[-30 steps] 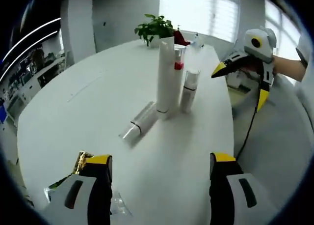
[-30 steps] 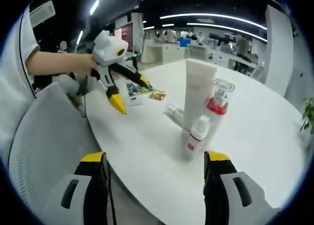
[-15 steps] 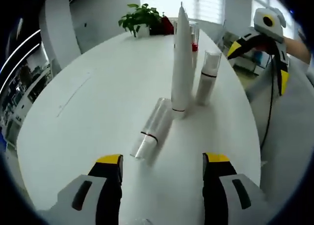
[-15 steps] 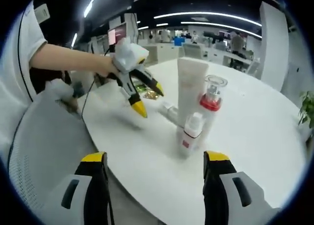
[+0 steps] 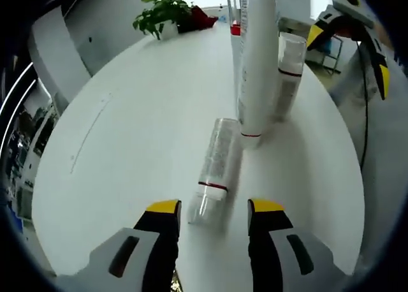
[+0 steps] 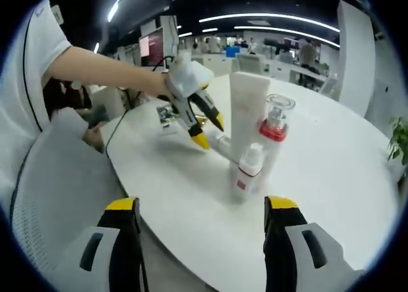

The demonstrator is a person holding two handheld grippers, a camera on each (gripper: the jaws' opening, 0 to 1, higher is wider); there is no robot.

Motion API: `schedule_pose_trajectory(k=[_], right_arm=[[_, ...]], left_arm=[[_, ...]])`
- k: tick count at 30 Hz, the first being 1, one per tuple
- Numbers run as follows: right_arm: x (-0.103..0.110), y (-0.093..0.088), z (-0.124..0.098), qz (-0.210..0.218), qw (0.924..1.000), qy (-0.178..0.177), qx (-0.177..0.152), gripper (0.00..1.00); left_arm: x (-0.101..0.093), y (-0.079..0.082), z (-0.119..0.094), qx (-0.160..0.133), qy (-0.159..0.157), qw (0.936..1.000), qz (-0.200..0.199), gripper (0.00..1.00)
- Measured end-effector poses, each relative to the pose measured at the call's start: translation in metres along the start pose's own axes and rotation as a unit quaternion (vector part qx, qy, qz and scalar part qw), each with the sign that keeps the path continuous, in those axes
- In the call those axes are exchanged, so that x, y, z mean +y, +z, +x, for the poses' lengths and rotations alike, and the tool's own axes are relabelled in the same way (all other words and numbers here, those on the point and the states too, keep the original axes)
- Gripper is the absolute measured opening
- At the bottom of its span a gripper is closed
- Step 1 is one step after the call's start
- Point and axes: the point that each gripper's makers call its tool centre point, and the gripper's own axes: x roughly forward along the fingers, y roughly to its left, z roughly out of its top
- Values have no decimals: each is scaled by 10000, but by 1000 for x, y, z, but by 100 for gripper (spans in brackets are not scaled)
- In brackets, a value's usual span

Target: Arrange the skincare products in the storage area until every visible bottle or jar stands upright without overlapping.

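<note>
A clear bottle [image 5: 217, 167] lies on its side on the white table [image 5: 121, 120]. My left gripper [image 5: 215, 209] is open, one jaw on each side of the bottle's near end. Just beyond stand a tall white tube [image 5: 258, 62], a small white bottle [image 5: 288, 75] and a red-collared bottle [image 5: 236, 21], all upright and close together. In the right gripper view the left gripper [image 6: 209, 130] reaches down to the lying bottle [image 6: 221, 143] beside the tube [image 6: 247, 120], the red-collared bottle [image 6: 274, 136] and the small bottle [image 6: 247, 174]. My right gripper [image 6: 201, 206] hangs open off the table's edge.
A potted plant [image 5: 159, 14] stands at the table's far end. A grey mesh chair [image 6: 57, 196] sits beside the table, under the person's arm [image 6: 102, 65]. Small packets [image 6: 167, 116] lie on the table behind the left gripper. The right gripper [image 5: 350, 14] hovers beyond the bottles.
My left gripper has moved forward to the lying clear bottle, and its jaws now flank the bottle's near end. The right gripper has stayed put and open.
</note>
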Motion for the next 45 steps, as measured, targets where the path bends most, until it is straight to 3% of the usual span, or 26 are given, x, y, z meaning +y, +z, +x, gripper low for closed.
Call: schedule_pose_trajectory(k=[6,17,26,29,31,34,37,45], right_arm=[[-1,0,0,16,10000,-21,-3,78],[0,-3,1,-16,10000,8,75,79],[1,-2,2,-47,10000,17,79,79],[1,-1,2,-75,9999,24,68,79],[2,-1,2,-88,9999,28,57,79],[3,0,2,-130,9999,45,46,79],[3,2,2,-169,9998,47,12,79],[4,6,1,-332,9994,28,-65,78]], left_arm=[[6,1,4,22,28,10000,-8,27],[10,-3,7,151,71,9998,67,24],[9,-15,-8,308,85,9992,-235,23],[7,-23,-15,419,95,9979,-493,23],[4,-19,-24,414,130,9969,-655,23],[-7,-19,-37,311,69,9919,-1228,23],[-6,-34,-44,337,69,9894,-1413,23],[-32,-39,-62,279,47,9818,-1877,23]])
